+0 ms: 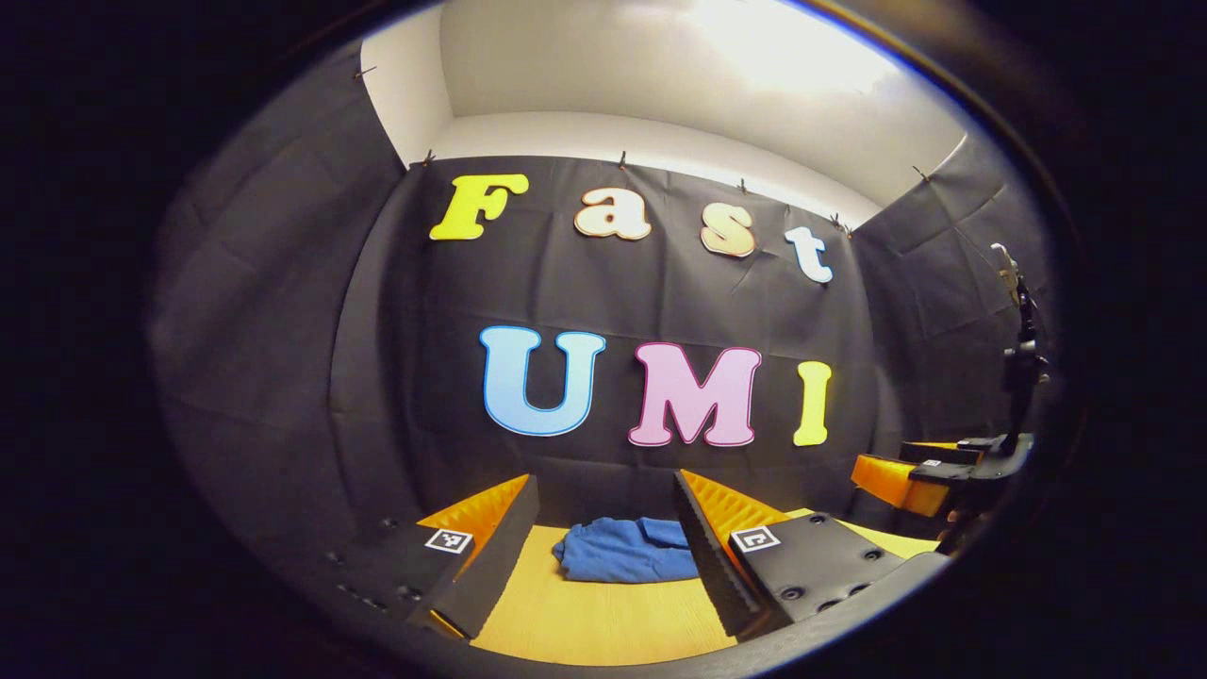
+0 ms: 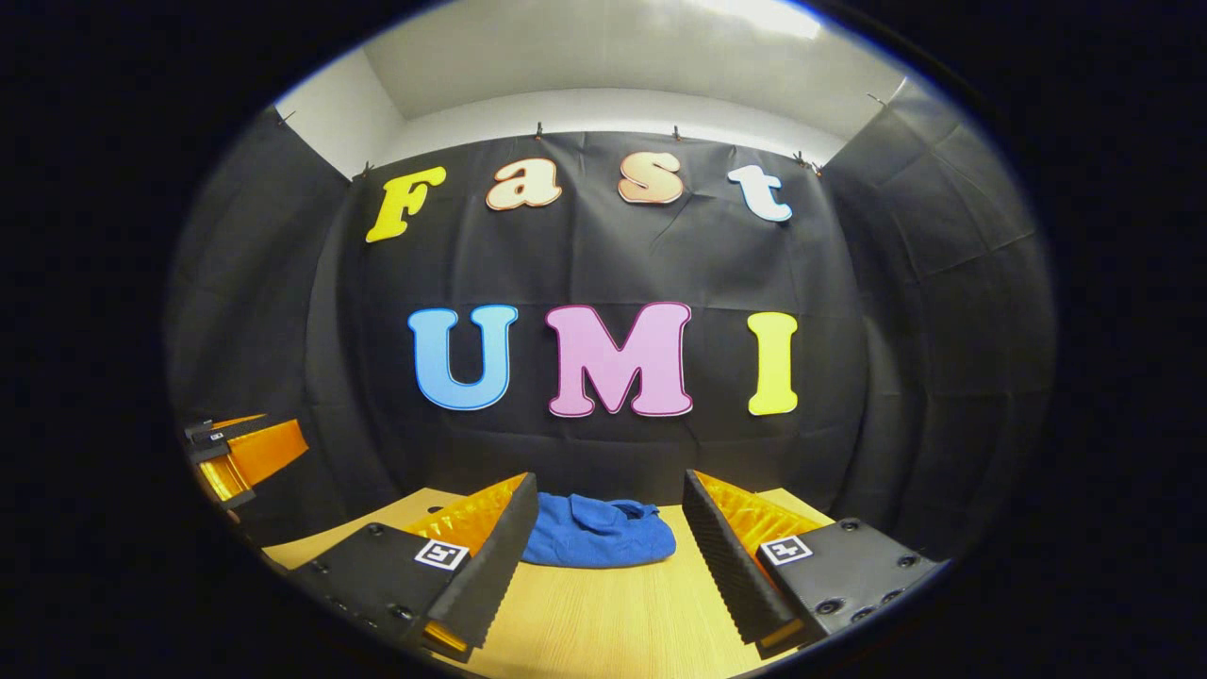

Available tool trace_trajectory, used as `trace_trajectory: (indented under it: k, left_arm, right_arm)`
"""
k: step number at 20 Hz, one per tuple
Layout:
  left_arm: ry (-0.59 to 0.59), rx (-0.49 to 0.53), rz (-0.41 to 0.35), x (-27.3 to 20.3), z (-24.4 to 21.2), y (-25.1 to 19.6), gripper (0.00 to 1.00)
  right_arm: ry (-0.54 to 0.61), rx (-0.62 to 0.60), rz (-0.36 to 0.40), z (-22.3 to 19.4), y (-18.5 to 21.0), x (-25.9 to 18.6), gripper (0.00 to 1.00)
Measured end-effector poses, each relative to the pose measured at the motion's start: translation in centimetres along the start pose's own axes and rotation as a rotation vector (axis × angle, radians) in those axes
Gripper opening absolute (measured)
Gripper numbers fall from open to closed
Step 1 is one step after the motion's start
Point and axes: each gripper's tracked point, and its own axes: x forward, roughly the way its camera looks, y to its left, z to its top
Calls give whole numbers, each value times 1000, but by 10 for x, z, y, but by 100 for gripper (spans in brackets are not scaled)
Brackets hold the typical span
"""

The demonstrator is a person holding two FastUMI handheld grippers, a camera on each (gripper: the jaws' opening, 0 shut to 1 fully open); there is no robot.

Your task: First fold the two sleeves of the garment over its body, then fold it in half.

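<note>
A blue garment [image 1: 624, 551] lies bunched in a heap on the wooden table [image 1: 585, 622], near the booth's back wall. In the left gripper view my left gripper [image 1: 603, 523] is open, held above the table, and the heap shows between its fingers, well ahead of them. The right gripper view shows the same blue garment [image 2: 594, 533] between the fingers of my right gripper [image 2: 608, 514], which is open too and apart from the cloth. The right gripper [image 1: 905, 476] also appears at the right edge of the left gripper view; the left gripper [image 2: 240, 453] at the left edge of the right gripper view.
The wooden table [image 2: 613, 622] reaches back to the black cloth wall. A black stand [image 1: 1020, 358] rises at the right edge of the left gripper view.
</note>
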Motion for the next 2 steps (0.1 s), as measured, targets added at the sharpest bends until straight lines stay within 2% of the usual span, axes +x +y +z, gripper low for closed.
trace_trajectory:
  k: [2]
  left_arm:
    - [-14,3,-6,2,6,-3,82]
  right_arm:
    - [-14,-28,-7,3,-3,-5,89]
